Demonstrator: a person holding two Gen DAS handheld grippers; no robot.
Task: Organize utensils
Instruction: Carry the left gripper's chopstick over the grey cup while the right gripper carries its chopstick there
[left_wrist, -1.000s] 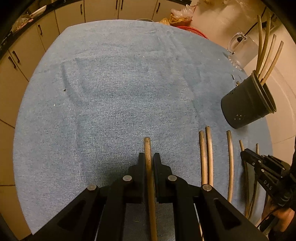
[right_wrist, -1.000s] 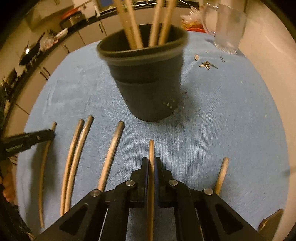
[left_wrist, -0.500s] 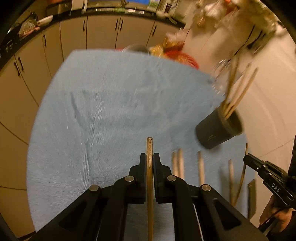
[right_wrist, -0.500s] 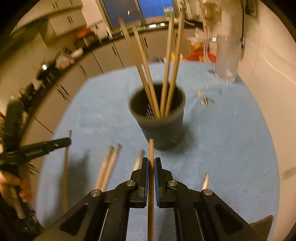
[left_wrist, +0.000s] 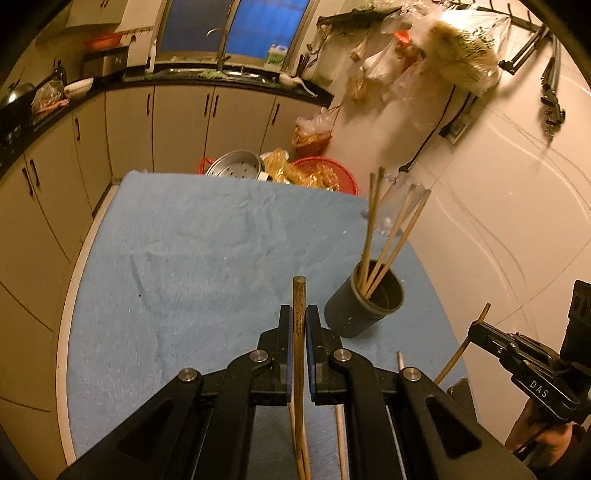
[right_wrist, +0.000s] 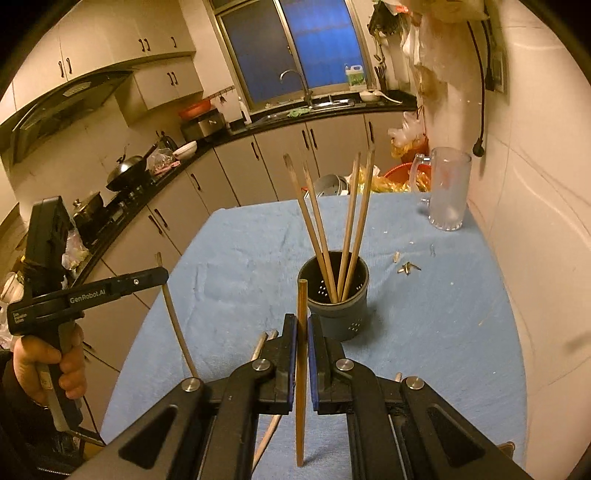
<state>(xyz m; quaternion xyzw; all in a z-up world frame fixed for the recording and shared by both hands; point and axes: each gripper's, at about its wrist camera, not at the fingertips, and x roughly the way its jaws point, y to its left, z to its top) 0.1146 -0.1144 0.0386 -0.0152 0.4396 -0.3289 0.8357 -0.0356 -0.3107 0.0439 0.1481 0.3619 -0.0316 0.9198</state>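
Note:
My left gripper (left_wrist: 298, 314) is shut on a wooden chopstick (left_wrist: 298, 291), held well above the blue cloth. My right gripper (right_wrist: 302, 321) is shut on a second chopstick (right_wrist: 302, 295), also raised. A dark grey perforated holder (right_wrist: 347, 317) stands upright just beyond the right gripper with several chopsticks (right_wrist: 354, 206) leaning in it. In the left wrist view the holder (left_wrist: 347, 317) is ahead and to the right, and the right gripper (left_wrist: 474, 332) shows at the right edge. The right wrist view has the left gripper (right_wrist: 162, 275) at its left. Loose chopsticks (right_wrist: 264, 341) lie on the cloth below.
The blue cloth (left_wrist: 184, 240) covers a table with a white wall along its right side. A glass mug (right_wrist: 448, 188) and small scraps (right_wrist: 406, 267) sit at the far right. Behind the far edge are a metal steamer (left_wrist: 236, 168) and a red basket (left_wrist: 325, 173).
Both grippers have risen off the cloth, each lifting its chopstick, and tilted up, so the kitchen beyond is now in view. The holder appears smaller and lower.

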